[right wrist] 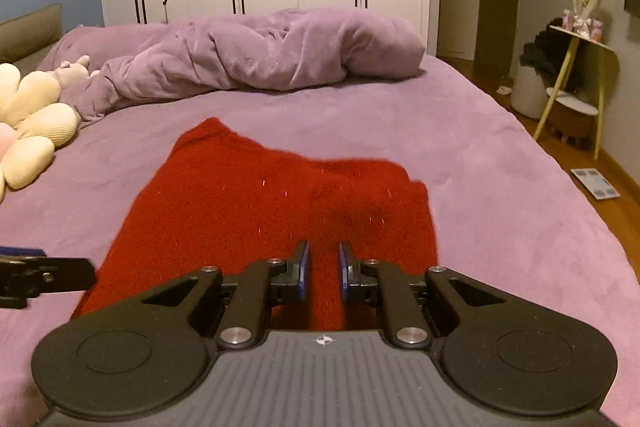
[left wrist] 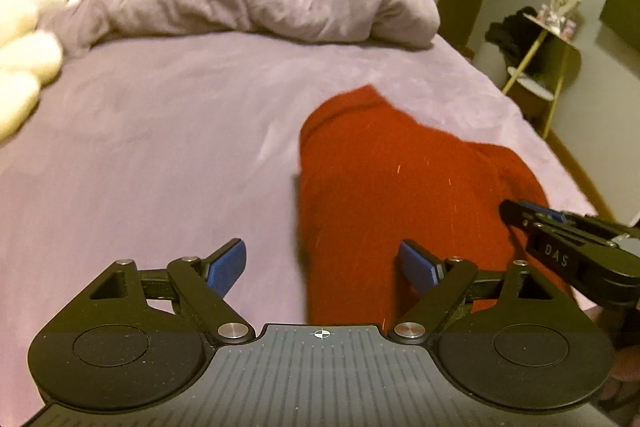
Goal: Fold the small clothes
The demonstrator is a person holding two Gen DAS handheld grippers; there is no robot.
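A purple bed [right wrist: 480,155] fills both views and lies under both pairs of jaws. A crumpled purple duvet [right wrist: 260,55] is heaped well beyond the jaws, at the far side of the bed.

The red garment [right wrist: 240,195], a knitted piece, lies spread on the sheet. In the right wrist view it runs from under the jaws forward and off to their left, and its far left corner comes to a point. A cream flower-shaped cushion [right wrist: 36,131] sits far to the left of the jaws, well apart from the garment.

The right gripper [right wrist: 322,271] has its jaws drawn narrow, with a strip of the red knit running up between the blue pads [right wrist: 305,267]. It appears pinched there, near the garment's near right part. In the left wrist view this gripper comes in from the right, and its tip meets the garment's right edge. It points forward and slopes down toward the bed.

The left gripper [left wrist: 322,267] has its jaws spread wide and grips nothing. The garment's left edge falls between them: bare sheet lies behind the left pad and red knit behind the right pad. It is also tilted down at the bed. In the right wrist view it sits just left of the garment's near left edge
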